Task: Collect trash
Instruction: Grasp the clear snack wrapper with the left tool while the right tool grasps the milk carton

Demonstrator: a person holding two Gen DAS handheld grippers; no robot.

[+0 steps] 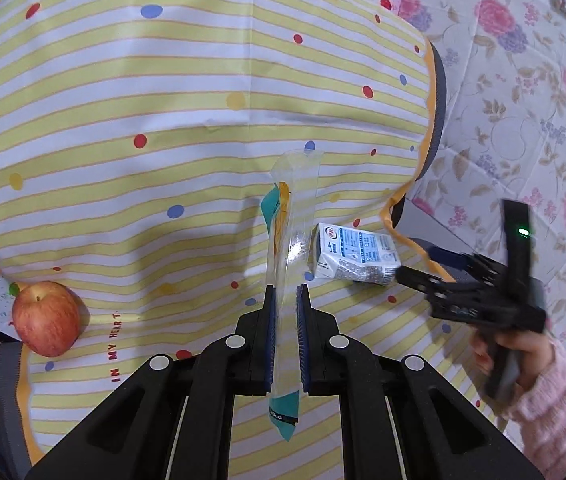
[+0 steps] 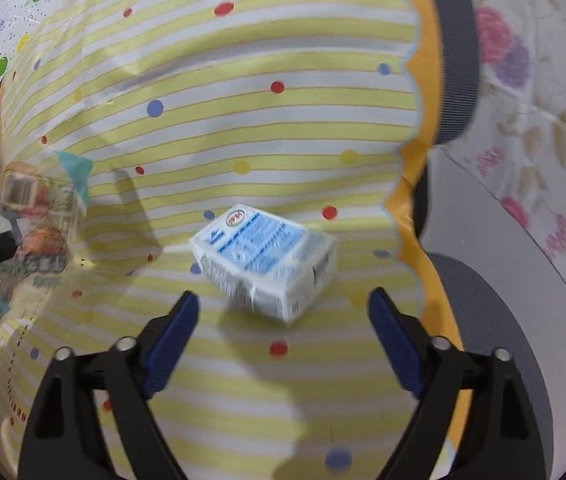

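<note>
Two grippers: left gripper (image 1: pixel 286 292) pinched glossy clear wrapper (image 1: pixel 291 240). Right gripper (image 2: pixel 283 304) gaped wide behind boxy crumpled carton (image 2: pixel 267 260).

Striped cloth (image 1: pixel 163 120): carton (image 2: pixel 263 260), apple (image 1: pixel 46 318)

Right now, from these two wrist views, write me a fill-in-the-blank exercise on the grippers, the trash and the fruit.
1. The left gripper is shut on a clear plastic ____.
2. The right gripper, jaws wide apart, points at a crumpled white-and-blue ____ lying on the yellow striped tablecloth.
3. The round red fruit at the cloth's left edge is an ____.

Missing words: wrapper; carton; apple.
</note>
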